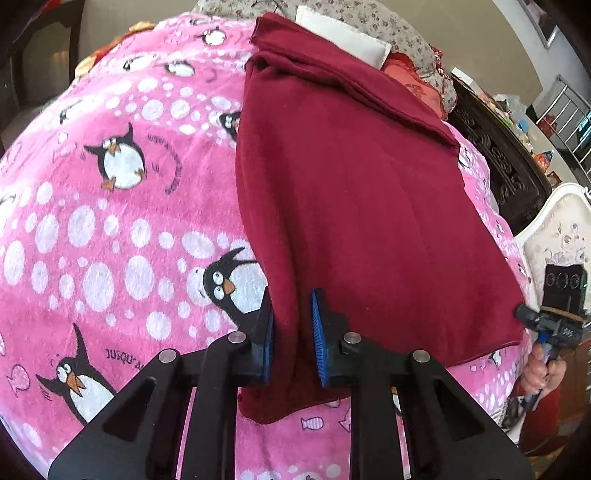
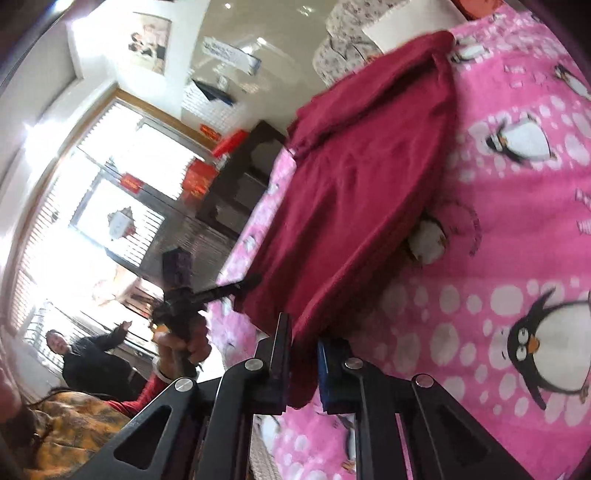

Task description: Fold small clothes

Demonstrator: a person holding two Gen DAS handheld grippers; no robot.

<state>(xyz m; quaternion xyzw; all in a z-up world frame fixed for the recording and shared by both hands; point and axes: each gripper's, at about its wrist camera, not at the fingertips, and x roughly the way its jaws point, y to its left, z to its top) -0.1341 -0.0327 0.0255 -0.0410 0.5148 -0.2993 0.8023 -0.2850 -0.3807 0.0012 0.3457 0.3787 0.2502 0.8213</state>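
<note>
A dark red garment (image 1: 362,192) lies spread on a pink penguin-print blanket (image 1: 110,206). My left gripper (image 1: 291,325) is shut on the garment's near left edge, with cloth pinched between its blue pads (image 1: 317,339). In the right wrist view my right gripper (image 2: 303,347) is shut on a near corner of the same garment (image 2: 354,192) and lifts it off the blanket (image 2: 517,229). A second hand-held gripper shows at the far right of the left wrist view (image 1: 554,317) and at the left of the right wrist view (image 2: 207,295).
A flowered pillow (image 1: 388,26) and a white cloth (image 1: 343,33) lie beyond the garment. A dark carved cabinet (image 1: 495,158) and a white chair back (image 1: 561,236) stand to the right of the bed. A person (image 2: 92,358) sits by the bright window (image 2: 110,192).
</note>
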